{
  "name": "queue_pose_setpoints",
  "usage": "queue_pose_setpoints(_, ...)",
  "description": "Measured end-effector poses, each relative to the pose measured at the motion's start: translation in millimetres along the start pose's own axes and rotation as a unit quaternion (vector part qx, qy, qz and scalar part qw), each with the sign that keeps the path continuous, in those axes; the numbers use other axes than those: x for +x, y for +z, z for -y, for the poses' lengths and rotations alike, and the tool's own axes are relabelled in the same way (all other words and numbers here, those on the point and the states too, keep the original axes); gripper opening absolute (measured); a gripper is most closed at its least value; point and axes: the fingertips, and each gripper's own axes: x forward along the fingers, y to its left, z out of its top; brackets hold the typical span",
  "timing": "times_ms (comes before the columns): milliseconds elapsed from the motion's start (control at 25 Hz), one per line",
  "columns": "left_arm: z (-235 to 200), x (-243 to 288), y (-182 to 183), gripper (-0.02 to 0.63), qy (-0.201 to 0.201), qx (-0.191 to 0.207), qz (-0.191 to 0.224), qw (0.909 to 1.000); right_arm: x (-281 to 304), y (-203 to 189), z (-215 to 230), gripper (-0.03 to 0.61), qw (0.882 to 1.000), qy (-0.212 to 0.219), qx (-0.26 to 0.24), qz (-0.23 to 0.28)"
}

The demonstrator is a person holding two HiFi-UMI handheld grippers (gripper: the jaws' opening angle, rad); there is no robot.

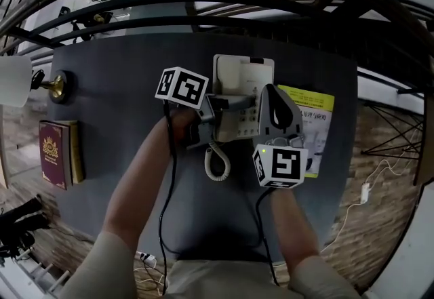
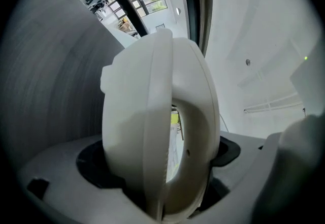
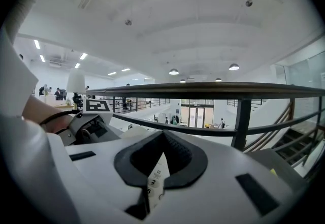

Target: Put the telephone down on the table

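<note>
A cream telephone base (image 1: 245, 75) lies on the dark table (image 1: 115, 108), its coiled cord (image 1: 217, 163) trailing toward me. My left gripper (image 1: 218, 105) comes in from the left over the base. It is shut on the white handset (image 2: 152, 116), which fills the left gripper view between the two jaws (image 2: 162, 182). My right gripper (image 1: 271, 97) hovers over the base's right side. Its jaws meet in the right gripper view (image 3: 156, 169), with keypad digits (image 3: 154, 182) showing through the slit below. It holds nothing.
A yellow leaflet (image 1: 313, 121) lies right of the telephone. A dark red book (image 1: 54, 154) and a lamp with a brass foot (image 1: 57, 85) stand at the table's left. A railing (image 1: 224, 3) runs beyond the far edge. Cables hang from both grippers toward me.
</note>
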Motion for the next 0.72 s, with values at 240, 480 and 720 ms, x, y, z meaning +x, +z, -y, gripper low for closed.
queue_pose_setpoints(240, -2.4, -0.4, -11.2, 0.460, 0.047, -0.004, -0.057, 0.9973, -8.9, 1.9, 3.8, 0.002, 1.000, 0.002, 0.006, 0.000)
queue_pose_setpoints(480, -13.7, -9.3, -9.5, 0.468, 0.126, 0.017, -0.042, 0.9910, -15.8, -1.1, 5.4, 0.002, 1.000, 0.003, 0.016, -0.007)
queue_pose_setpoints(720, -35.9, -20.3, -16.3, 0.495, 0.206, 0.006, -0.020, 0.9784, -19.1, -1.0, 5.0, 0.002, 1.000, 0.002, 0.018, -0.013)
